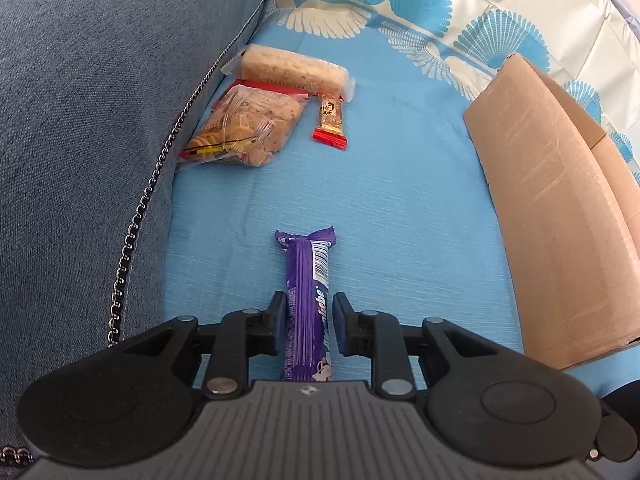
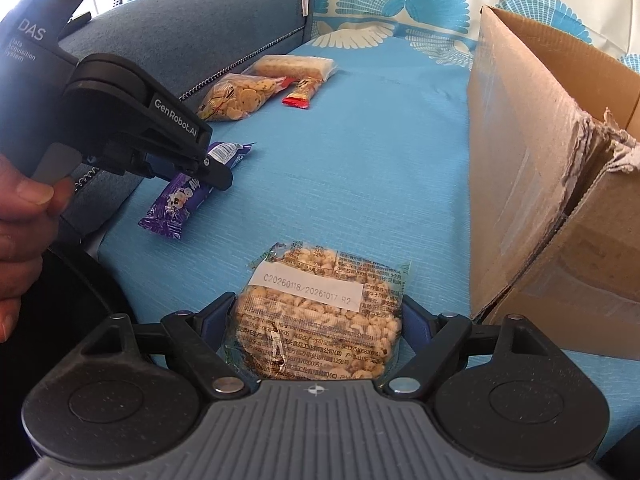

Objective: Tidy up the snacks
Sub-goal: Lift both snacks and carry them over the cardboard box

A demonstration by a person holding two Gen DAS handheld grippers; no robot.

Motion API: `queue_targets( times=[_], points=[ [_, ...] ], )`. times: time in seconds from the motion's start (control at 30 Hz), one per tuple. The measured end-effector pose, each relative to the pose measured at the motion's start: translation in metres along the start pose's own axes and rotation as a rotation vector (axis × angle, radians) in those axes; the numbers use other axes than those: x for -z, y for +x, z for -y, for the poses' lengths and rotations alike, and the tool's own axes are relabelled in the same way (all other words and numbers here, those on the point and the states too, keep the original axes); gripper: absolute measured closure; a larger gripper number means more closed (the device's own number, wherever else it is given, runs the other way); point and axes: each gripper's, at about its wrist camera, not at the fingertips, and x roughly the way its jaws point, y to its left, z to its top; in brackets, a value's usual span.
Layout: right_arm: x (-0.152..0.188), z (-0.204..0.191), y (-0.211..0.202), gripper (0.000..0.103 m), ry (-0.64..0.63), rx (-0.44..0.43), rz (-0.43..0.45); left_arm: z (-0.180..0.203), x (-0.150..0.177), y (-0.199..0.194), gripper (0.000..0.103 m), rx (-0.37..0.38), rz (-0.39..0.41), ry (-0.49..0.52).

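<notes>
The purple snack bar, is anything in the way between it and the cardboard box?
Nothing visible blocks it. The purple snack bar lies between the left gripper's fingers, and only bare blue cloth stretches across to the cardboard box. The other snacks sit farther back by the sofa cushion, off that path.

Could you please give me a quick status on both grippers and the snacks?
Left gripper straddling purple bar, small gap right side. Right gripper shut on puffed-snack packet. Cardboard box alongside; nothing blocking.
</notes>
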Motion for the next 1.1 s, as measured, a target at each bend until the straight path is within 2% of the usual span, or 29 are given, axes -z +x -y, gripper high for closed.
queue_targets(
  times=[0.13,0.53,0.83,1.1],
  points=[
    [0.0,-0.001,0.001,0.018,-0.007,0.003,0.001,0.0,0.0,0.0,0.083,0.002,0.003,0.003],
    [0.003,-0.001,-0.002,0.02,-0.03,0.011,0.016,0.001,0.001,-0.006,0.086,0.006,0.035,0.009],
    [0.002,0.004,-0.009,0.02,-0.009,0.026,0.066,0.0,0.001,-0.01,0.086,0.017,0.053,0.011],
    [0.0,0.002,-0.033,0.02,-0.024,0.004,0.147,-0.003,0.002,-0.017,0.086,0.044,0.088,-0.006]
  ],
)
